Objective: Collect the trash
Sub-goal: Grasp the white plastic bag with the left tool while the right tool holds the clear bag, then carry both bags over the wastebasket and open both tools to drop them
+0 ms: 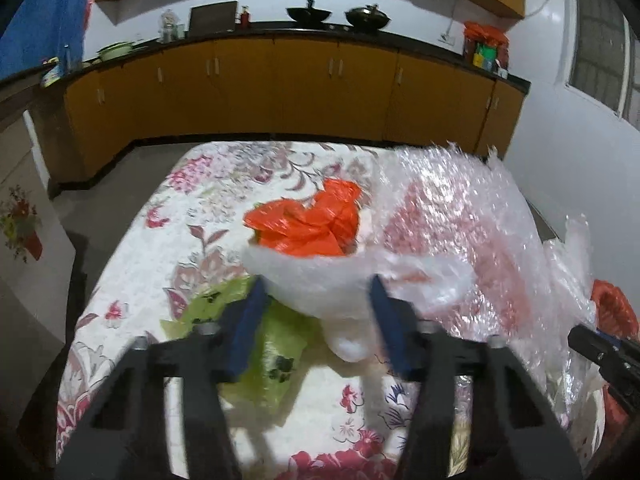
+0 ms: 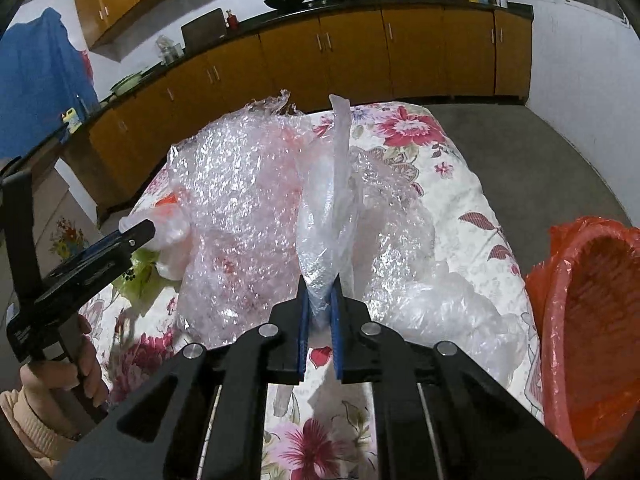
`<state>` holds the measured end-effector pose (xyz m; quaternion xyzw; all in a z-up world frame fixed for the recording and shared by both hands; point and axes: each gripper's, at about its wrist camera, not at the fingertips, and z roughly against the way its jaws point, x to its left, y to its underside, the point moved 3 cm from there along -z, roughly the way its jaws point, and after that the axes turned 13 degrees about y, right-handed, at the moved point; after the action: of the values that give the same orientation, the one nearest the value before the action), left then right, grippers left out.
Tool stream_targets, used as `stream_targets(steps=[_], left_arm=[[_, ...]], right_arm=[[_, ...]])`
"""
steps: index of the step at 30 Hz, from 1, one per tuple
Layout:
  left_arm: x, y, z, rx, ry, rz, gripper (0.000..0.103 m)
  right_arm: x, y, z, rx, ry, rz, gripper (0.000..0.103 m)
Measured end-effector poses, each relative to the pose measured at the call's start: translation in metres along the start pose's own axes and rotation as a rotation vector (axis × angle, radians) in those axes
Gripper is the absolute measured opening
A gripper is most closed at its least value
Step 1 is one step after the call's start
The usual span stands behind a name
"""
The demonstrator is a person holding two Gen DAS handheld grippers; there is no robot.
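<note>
Gathering is under way on a table covered by a floral cloth point(image 1: 192, 216), with loose plastic spread over its right half. The right gripper point(image 2: 319, 312) is clenched on a strip of clear plastic bag point(image 2: 328, 208), which stands up from between the pads. The left gripper point(image 1: 316, 308) is spread wide, its fingers either side of a white foam-like sheet point(image 1: 320, 280); whether the pads touch it I cannot tell (the view there is blurred).

Other trash lies close by: a crumpled orange bag point(image 1: 316, 220) just beyond the white sheet, a green wrapper point(image 1: 272, 344) under the near left finger, and a big heap of bubble wrap point(image 2: 240, 200) in the middle and right.

A basket lined with orange plastic point(image 2: 592, 320) sits at the near right edge, and I judge it the likely destination. The next move probably calls for carrying the held strip right and over the basket rim without dragging the bubble wrap along. Room is open above the table; the far and left edges drop to bare floor, and light scraps could slide off.
</note>
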<state>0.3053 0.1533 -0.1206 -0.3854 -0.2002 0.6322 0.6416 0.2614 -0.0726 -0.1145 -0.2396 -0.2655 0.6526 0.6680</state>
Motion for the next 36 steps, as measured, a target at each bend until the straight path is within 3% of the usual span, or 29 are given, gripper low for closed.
stream_targets(steps=[4, 7, 18, 36], left_arm=[[-0.002, 0.004, -0.003, 0.005, 0.017, -0.019, 0.011], [-0.001, 0.004, 0.001, -0.009, 0.019, -0.015, 0.006], [-0.018, 0.002, 0.050, -0.098, 0.043, -0.024, 0.005], [-0.100, 0.005, 0.099, -0.145, 0.215, -0.095, 0.005]], right_arm=[[-0.003, 0.001, 0.000, 0.006, 0.004, -0.003, 0.010], [-0.006, 0.003, 0.003, 0.004, 0.005, -0.007, 0.010], [-0.020, 0.005, 0.035, -0.051, 0.014, -0.006, 0.010], [-0.075, 0.013, 0.078, -0.114, 0.082, -0.094, 0.010]])
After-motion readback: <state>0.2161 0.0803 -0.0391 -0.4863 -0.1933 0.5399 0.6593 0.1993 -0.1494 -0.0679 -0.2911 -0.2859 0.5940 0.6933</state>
